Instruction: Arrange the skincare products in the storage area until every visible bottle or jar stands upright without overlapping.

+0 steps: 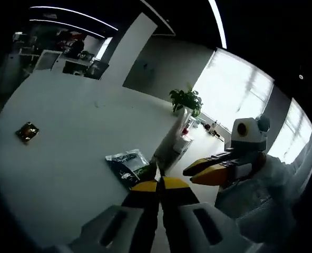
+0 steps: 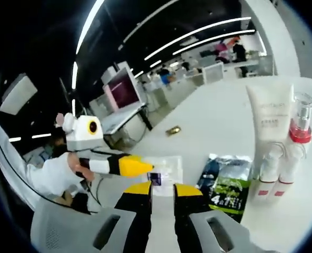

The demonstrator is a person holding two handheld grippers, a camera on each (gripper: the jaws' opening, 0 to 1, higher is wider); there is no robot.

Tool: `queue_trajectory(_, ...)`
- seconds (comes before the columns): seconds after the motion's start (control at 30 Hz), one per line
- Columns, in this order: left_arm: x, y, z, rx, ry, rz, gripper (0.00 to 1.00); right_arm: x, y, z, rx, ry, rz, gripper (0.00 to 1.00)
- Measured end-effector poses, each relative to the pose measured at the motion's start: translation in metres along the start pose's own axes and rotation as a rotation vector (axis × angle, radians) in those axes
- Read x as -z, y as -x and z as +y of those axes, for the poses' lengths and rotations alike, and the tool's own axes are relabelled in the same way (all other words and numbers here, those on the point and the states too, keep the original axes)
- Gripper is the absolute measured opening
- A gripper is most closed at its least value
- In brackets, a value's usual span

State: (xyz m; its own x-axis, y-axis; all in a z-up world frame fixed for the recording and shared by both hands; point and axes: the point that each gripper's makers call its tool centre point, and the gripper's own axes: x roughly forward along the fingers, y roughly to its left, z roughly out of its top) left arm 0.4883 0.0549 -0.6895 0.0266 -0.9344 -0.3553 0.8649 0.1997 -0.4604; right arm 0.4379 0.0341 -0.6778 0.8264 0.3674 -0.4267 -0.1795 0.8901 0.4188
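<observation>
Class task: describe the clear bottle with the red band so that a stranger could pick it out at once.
On the white table, find the upright group on the right side of the right gripper view. Beside the tall cream tube stands the bottle: alone see-through, with a red band.

Tube (image 2: 271,122) stands on the table (image 2: 214,118), packet (image 2: 227,185) lying just left

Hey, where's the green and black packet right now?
In the right gripper view the packet lies flat on the white table, right of the tongs and left of the standing white tube.
</observation>
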Motion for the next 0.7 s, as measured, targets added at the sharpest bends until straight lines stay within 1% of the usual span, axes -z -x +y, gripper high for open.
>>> queue_trajectory(0.07, 0.003, -0.001, 0.001, 0.008, 0.007, 0.007, 0.0, -0.001, 0.001, -0.002, 0.005, 0.001, -0.005, 0.11)
queue_trajectory(0.1, 0.007, -0.003, 0.005, 0.007, 0.0, 0.035, 0.0, -0.003, 0.002, -0.004, 0.008, -0.002, -0.01, 0.11)
queue_trajectory(0.13, 0.01, -0.003, 0.009, 0.001, -0.011, 0.049, 0.0, -0.005, 0.003, -0.007, 0.011, -0.003, -0.015, 0.11)
queue_trajectory(0.2, 0.013, -0.004, 0.015, -0.001, -0.013, 0.068, 0.0, -0.008, 0.004, -0.01, 0.019, -0.002, -0.025, 0.12)
queue_trajectory(0.27, 0.017, -0.005, 0.016, -0.004, -0.012, 0.083, 0.0, -0.01, 0.005, -0.013, 0.029, 0.006, -0.031, 0.12)
queue_trajectory(0.4, 0.021, -0.006, 0.022, -0.008, -0.023, 0.108, 0.0, -0.012, 0.006, -0.02, 0.063, 0.054, -0.029, 0.17)
queue_trajectory(0.5, 0.025, -0.006, 0.022, -0.014, -0.032, 0.127, 0.0, -0.013, 0.006, -0.021, 0.065, 0.074, -0.028, 0.19)
queue_trajectory(0.63, 0.029, -0.005, 0.029, -0.03, -0.034, 0.142, 0.0, -0.019, 0.008, -0.019, 0.068, 0.094, -0.049, 0.22)
queue_trajectory(0.7, 0.032, -0.006, 0.031, -0.036, -0.037, 0.153, 0.0, -0.023, 0.012, -0.021, 0.09, 0.129, -0.063, 0.25)
